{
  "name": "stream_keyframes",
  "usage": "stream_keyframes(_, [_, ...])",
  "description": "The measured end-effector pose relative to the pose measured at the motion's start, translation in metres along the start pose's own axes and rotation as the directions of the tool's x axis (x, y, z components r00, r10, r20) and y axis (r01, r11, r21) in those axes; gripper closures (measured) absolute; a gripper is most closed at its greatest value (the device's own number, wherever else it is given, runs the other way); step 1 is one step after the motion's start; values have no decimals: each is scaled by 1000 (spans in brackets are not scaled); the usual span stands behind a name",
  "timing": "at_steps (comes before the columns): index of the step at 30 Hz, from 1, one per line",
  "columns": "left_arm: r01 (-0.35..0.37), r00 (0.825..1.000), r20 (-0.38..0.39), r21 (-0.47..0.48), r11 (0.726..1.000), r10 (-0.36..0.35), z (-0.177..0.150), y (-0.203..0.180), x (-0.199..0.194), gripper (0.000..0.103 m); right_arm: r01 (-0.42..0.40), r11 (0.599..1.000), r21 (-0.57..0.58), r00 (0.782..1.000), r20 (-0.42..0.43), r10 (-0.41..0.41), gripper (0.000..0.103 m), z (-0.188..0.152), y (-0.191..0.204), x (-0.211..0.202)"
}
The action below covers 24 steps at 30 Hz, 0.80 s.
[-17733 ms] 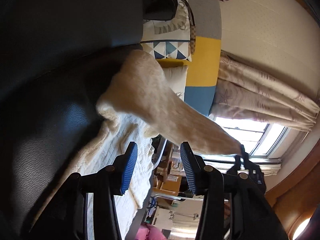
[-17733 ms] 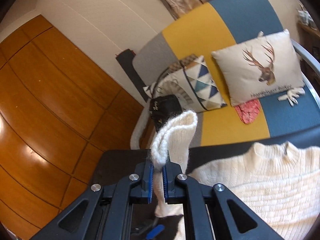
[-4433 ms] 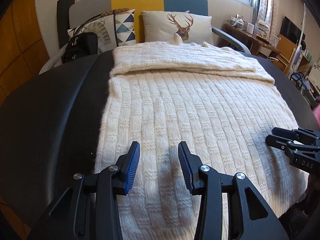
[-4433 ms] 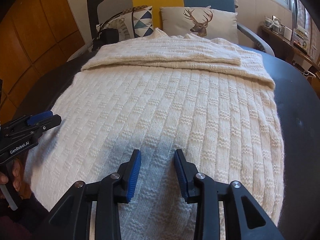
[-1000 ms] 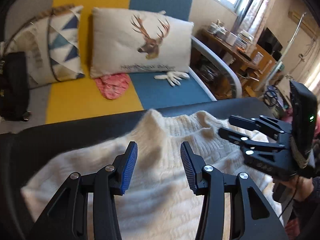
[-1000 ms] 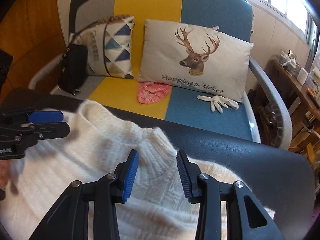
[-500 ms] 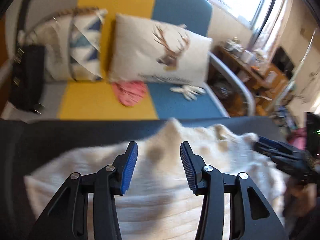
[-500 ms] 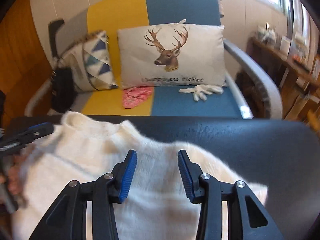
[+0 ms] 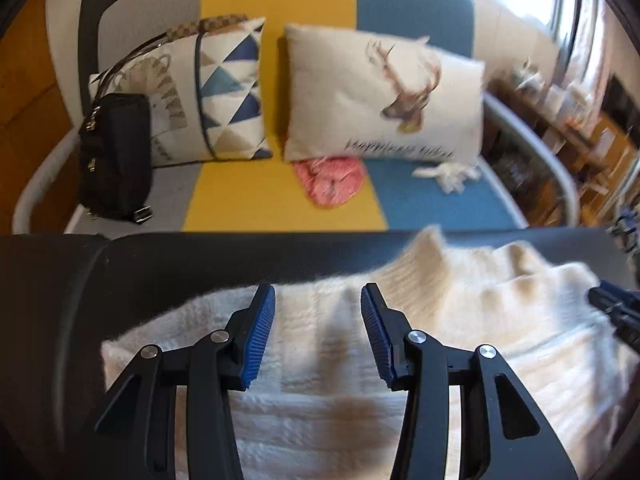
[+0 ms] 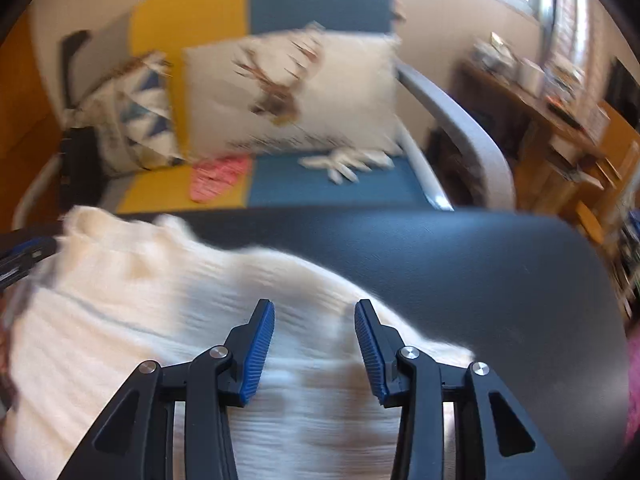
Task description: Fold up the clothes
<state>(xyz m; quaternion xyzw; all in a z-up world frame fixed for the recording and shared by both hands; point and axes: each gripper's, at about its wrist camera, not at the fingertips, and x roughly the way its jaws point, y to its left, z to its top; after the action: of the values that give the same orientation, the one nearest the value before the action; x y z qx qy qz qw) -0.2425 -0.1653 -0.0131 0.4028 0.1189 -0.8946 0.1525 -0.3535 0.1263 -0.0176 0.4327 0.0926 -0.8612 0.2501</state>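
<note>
A cream knit sweater [image 9: 460, 320] lies spread on the black table [image 9: 120, 264], collar toward the sofa. My left gripper [image 9: 318, 300] hangs open above the sweater's left shoulder edge, nothing between its blue pads. In the right wrist view the same sweater [image 10: 140, 300] is blurred, and my right gripper [image 10: 315, 306] stands open over its right shoulder edge, its jaws empty. The right gripper's tip [image 9: 612, 308] shows at the right edge of the left wrist view. The left gripper's tip [image 10: 24, 256] shows at the left edge of the right wrist view.
Behind the table [image 10: 460, 264] stands a grey, yellow and blue sofa [image 9: 280, 200] with a deer cushion [image 9: 380, 96], a triangle-pattern cushion [image 9: 224, 92], a black bag [image 9: 114, 160], a pink cloth [image 9: 332, 180] and white gloves [image 9: 448, 172]. Wooden shelves [image 10: 560, 120] crowd the right.
Both grippers have swung apart over the sweater's collar end: the left view now sits over the left shoulder, the right over the right shoulder. Both stay open and empty.
</note>
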Motion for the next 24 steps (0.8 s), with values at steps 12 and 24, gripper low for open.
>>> stream_keyframes(12, [-23, 999, -36, -39, 999, 22, 6, 7, 0, 54, -73, 997, -39, 997, -24, 72, 60, 23, 50, 13])
stream_keyframes(24, [-74, 995, -65, -77, 994, 69, -14, 68, -10, 54, -96, 977, -192, 992, -94, 79, 59, 44, 137, 49])
